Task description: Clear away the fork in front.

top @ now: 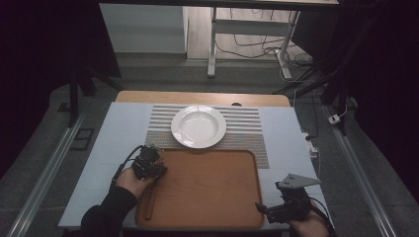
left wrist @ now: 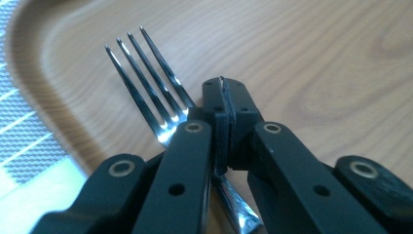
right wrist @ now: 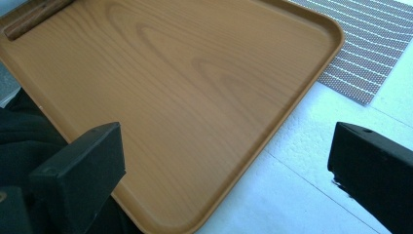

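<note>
A fork with metal tines [left wrist: 146,80] and a wooden handle [top: 150,200] lies along the left side of the wooden tray [top: 212,187]. My left gripper [top: 157,172] is over the fork's neck. In the left gripper view its jaws [left wrist: 225,92] are shut, the tines stick out to their left, and the metal neck runs back between the jaw arms. My right gripper [top: 267,210] hovers at the tray's near right corner. Its jaws [right wrist: 224,161] stand wide open with nothing between them. The fork's handle [right wrist: 34,17] shows far off in the right gripper view.
A white deep plate [top: 198,126] sits on a striped placemat [top: 247,123] just beyond the tray. The table surface [top: 118,133] is pale. A desk frame and cables [top: 257,44] stand on the floor behind the table.
</note>
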